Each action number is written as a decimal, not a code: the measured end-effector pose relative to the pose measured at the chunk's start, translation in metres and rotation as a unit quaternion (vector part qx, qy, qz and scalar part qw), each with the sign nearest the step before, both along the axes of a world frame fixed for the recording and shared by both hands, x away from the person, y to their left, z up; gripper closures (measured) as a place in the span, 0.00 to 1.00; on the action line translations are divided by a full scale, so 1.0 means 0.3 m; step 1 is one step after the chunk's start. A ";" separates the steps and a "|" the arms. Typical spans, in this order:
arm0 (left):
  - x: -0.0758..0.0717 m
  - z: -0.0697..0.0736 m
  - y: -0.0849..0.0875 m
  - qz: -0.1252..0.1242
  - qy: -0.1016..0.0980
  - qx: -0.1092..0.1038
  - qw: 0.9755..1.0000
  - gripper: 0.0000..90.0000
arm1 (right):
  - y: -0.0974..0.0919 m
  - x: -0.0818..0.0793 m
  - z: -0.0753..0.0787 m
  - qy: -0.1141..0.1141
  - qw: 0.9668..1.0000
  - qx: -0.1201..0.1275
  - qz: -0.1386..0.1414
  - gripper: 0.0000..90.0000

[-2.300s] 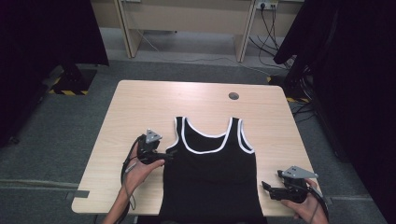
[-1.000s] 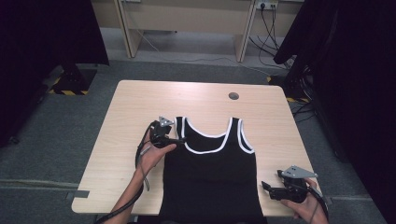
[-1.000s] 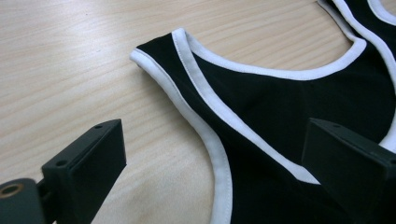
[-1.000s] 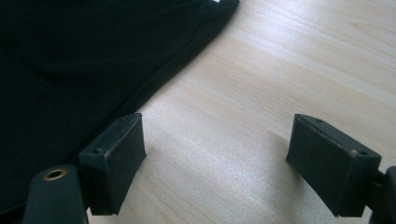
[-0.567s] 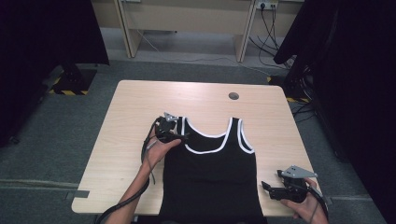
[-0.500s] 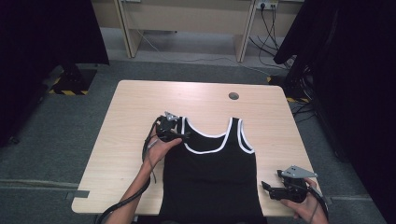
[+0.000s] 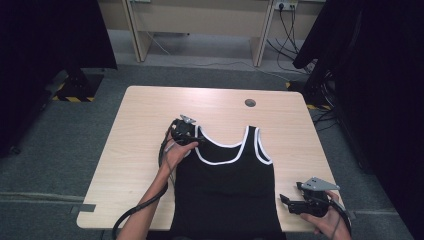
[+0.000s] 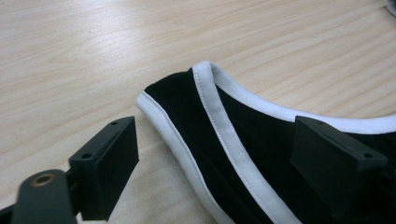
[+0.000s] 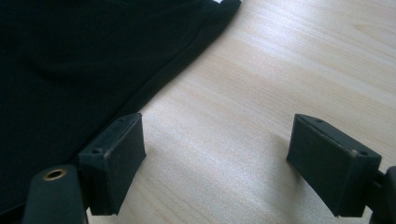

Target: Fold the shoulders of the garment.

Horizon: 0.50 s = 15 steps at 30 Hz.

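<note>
Black cotton with white trim: the tank top point(image 7: 226, 190) lies flat on the near half of the wooden table point(image 7: 145, 115), neck pointing far, hem at my edge. My left tongs point(image 7: 200, 141) sit at its left shoulder strap point(image 8: 187, 100), and in the left gripper view the jaws straddle that strap, one pad over bare wood and the other over the black cloth. They have just been closing in, but the pads are not yet pressing on the fabric, so nothing is gripped. My right tongs point(image 7: 284, 201) wait released at the near right, just beside the top's side edge point(image 9: 177, 65), with only wood between the jaws.

To do this pinch well, I judge I should lower the left tongs until the lower pad slides flat along the table under the strap. Then I should take both white edges point(image 8: 163, 123) together, near the strap's far tip. A bite on one edge alone would likely let the strap twist or slip out when lifted.
</note>
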<state>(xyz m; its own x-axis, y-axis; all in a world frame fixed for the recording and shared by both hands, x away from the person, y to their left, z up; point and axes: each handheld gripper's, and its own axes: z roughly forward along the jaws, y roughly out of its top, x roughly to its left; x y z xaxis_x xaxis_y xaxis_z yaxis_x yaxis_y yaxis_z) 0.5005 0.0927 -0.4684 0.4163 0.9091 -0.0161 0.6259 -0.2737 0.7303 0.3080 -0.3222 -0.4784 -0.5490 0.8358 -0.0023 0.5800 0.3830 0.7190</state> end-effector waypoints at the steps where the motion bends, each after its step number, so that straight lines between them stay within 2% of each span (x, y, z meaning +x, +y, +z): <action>1: 0.003 -0.001 -0.002 0.001 0.001 0.002 1.000 0.19 | 0.000 0.000 0.000 0.000 1.000 0.000 0.000 0.21; 4: 0.011 -0.007 -0.013 -0.004 -0.005 0.010 1.000 0.25 | 0.000 0.000 0.000 0.000 1.000 0.000 0.001 0.21; 7: 0.012 -0.023 -0.026 -0.009 -0.009 0.028 1.000 0.42 | 0.000 0.001 0.000 0.000 1.000 0.000 0.001 0.21; 8: 0.011 -0.027 -0.025 -0.009 -0.009 0.014 1.000 0.42 | 0.000 0.001 0.000 0.000 1.000 0.000 0.001 0.21; 9: 0.010 -0.030 -0.023 -0.011 -0.008 -0.003 1.000 0.49 | 0.001 0.001 0.000 0.000 1.000 0.000 0.001 0.21; 13: 0.000 -0.027 -0.033 -0.021 -0.013 0.003 1.000 0.81 | 0.001 0.001 0.000 0.000 1.000 0.000 0.002 0.21; 15: -0.001 -0.022 -0.045 -0.023 -0.009 0.008 1.000 0.84 | 0.001 0.001 0.000 0.000 1.000 0.000 0.002 0.21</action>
<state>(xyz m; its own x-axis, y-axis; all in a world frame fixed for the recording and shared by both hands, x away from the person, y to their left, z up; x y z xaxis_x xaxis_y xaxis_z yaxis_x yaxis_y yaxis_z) 0.5001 0.0793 -0.4751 0.4585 0.8887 0.0071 0.5983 -0.3146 0.7370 0.3082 -0.3219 -0.4783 -0.5516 0.8341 -0.0020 0.5794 0.3849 0.7185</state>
